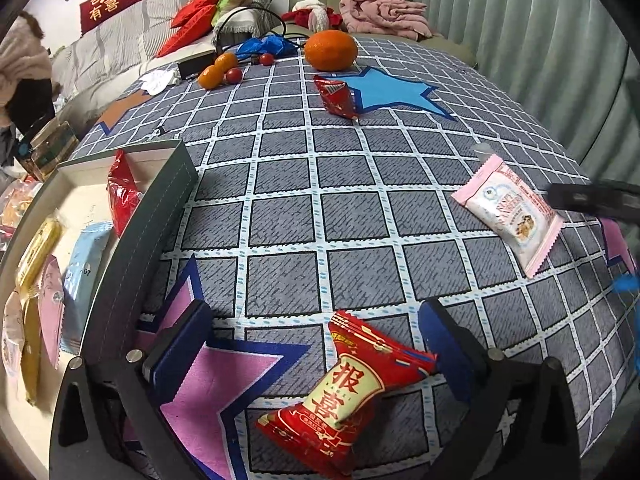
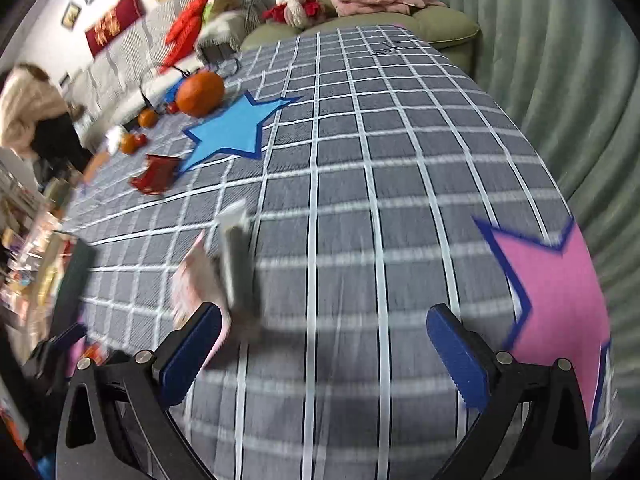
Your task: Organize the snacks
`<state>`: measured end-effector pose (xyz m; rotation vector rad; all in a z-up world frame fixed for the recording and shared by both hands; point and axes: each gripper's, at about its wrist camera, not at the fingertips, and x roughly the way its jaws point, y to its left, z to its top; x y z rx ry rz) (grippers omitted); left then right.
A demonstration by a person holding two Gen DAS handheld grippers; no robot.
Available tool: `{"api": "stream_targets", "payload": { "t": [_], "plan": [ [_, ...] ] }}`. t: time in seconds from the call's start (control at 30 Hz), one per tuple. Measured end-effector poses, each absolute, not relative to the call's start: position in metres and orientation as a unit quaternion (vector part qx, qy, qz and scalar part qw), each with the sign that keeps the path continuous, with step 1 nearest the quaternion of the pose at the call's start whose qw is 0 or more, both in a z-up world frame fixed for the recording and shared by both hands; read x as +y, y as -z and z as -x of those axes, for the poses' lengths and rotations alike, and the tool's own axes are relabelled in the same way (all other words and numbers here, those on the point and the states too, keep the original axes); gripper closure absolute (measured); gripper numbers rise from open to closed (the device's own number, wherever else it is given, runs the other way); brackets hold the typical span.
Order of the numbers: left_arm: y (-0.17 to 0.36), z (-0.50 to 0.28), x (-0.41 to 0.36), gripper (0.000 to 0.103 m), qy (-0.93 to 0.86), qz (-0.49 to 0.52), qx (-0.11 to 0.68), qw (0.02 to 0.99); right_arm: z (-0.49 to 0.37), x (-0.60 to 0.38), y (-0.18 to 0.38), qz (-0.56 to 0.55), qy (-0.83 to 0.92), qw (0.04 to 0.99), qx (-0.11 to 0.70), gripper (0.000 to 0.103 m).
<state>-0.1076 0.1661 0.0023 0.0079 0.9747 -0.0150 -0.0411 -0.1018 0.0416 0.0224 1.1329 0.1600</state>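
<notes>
My left gripper point(image 1: 312, 348) is open and points down at the checked tablecloth point(image 1: 352, 216). A red snack packet with gold characters point(image 1: 348, 396) lies flat between its blue fingers point(image 1: 180, 352), and neither pad presses on it. A pink and white snack packet point(image 1: 508, 212) lies to the right, and a second red packet point(image 1: 336, 96) sits farther back by the blue star. In the blurred right wrist view my right gripper point(image 2: 324, 354) is open with only cloth between its fingers. The pink packet point(image 2: 196, 280) lies just beyond its left finger.
A dark green box point(image 1: 132, 232) with a white inside stands at the left and holds several snack packets. A large orange point(image 1: 331, 50), small oranges point(image 1: 218, 70) and cables lie at the table's far end. A sofa, an armchair and a curtain surround the table.
</notes>
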Motion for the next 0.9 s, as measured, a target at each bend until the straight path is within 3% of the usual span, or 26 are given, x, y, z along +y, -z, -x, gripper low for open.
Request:
{"api": "stream_targets", "payload": {
  "t": [0.23, 0.9],
  "plan": [
    [-0.002, 0.110, 0.166, 0.000, 0.009, -0.002, 0.463, 0.886, 0.034, -0.040, -0.026, 0.075, -0.121, 0.832, 0.536, 0.000],
    [-0.002, 0.110, 0.166, 0.000, 0.008, -0.002, 0.463, 0.886, 0.045, -0.041, -0.023, 0.068, -0.130, 0.869, 0.472, 0.000]
  ]
}}
